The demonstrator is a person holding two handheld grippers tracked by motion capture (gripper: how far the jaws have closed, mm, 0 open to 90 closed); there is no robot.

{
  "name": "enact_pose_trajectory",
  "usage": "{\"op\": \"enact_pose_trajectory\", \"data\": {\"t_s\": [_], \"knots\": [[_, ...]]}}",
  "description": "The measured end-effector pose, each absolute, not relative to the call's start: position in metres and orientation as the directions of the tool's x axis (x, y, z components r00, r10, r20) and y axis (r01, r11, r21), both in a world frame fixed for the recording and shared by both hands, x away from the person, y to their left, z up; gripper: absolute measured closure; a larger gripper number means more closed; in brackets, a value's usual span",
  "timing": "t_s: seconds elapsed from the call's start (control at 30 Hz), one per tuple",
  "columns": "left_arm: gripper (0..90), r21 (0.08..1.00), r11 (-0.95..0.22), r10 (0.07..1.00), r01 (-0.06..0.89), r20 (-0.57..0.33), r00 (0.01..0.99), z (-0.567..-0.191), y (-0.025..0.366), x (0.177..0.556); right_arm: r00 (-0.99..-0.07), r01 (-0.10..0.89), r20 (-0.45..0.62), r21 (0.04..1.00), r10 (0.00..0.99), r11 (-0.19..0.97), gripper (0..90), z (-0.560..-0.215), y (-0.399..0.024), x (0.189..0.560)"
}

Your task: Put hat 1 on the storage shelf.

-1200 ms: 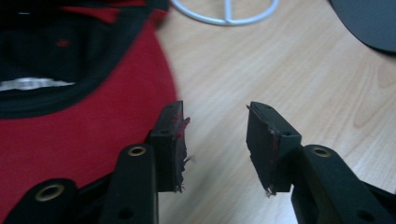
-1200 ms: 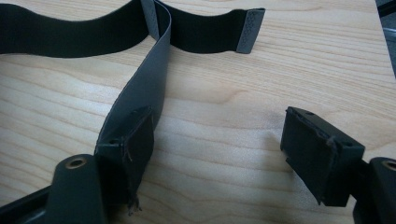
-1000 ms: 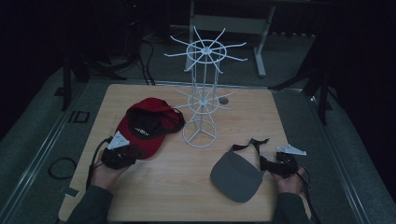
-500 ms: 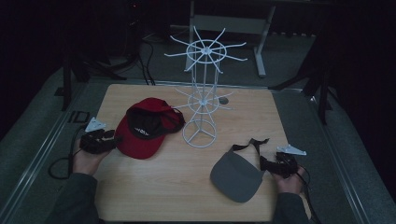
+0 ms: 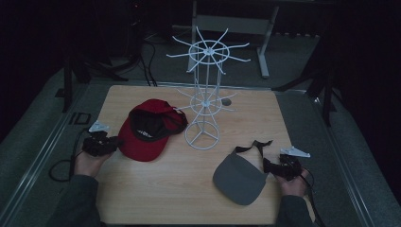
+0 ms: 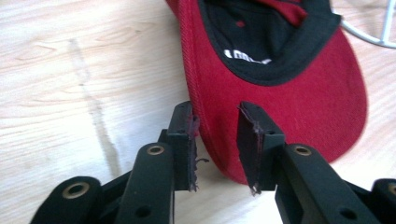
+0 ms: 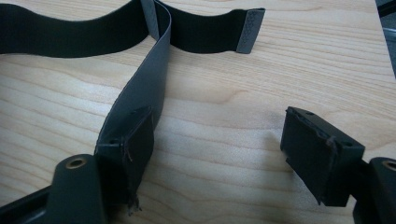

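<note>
Pale woodgrain table (image 5: 189,189), red twill cap (image 6: 299,93), left gripper (image 6: 217,135) narrowly parted astride its brim, right gripper (image 7: 224,154) wide, empty

The room is dim, its far side almost black. A light wooden table (image 5: 189,198) with pale grain stands on grey carpeted floor (image 5: 33,156), bordered by a raised metal frame (image 5: 42,151). Beyond the table's far edge, well away from either claw, stand the grey legs of a desk (image 5: 265,47) and dark stand legs (image 5: 326,90). Black cables (image 5: 146,61) trail across the floor there.
</note>
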State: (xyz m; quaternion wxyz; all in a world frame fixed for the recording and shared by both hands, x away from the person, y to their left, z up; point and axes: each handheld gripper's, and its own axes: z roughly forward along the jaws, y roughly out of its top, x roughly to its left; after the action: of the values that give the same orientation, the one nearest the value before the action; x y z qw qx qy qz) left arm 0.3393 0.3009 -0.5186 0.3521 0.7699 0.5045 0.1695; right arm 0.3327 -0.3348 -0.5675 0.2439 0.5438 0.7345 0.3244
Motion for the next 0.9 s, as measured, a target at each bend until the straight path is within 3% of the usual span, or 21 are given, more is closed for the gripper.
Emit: {"op": "enact_pose_trajectory", "data": {"t_s": [0.3, 0.53, 0.9], "knots": [[62.7, 0.656, -0.373, 0.785, 0.656, -0.153, 0.600, -0.530, 0.257, 0.335, -0.290, 0.640, -0.006, 0.742, 0.957, 0.198, 25.7, -0.567, -0.335, 0.333], [56.6, 0.643, -0.328, 0.762, 0.692, -0.254, 0.596, -0.541, 0.249, 0.346, -0.290, 0.641, -0.006, 0.742, 0.957, 0.198, 25.6, -0.567, -0.335, 0.333], [56.8, 0.603, -0.359, 0.728, 0.713, -0.297, 0.618, -0.553, 0.239, 0.357, -0.290, 0.641, -0.006, 0.742, 0.957, 0.198, 25.7, -0.567, -0.335, 0.333]]}}
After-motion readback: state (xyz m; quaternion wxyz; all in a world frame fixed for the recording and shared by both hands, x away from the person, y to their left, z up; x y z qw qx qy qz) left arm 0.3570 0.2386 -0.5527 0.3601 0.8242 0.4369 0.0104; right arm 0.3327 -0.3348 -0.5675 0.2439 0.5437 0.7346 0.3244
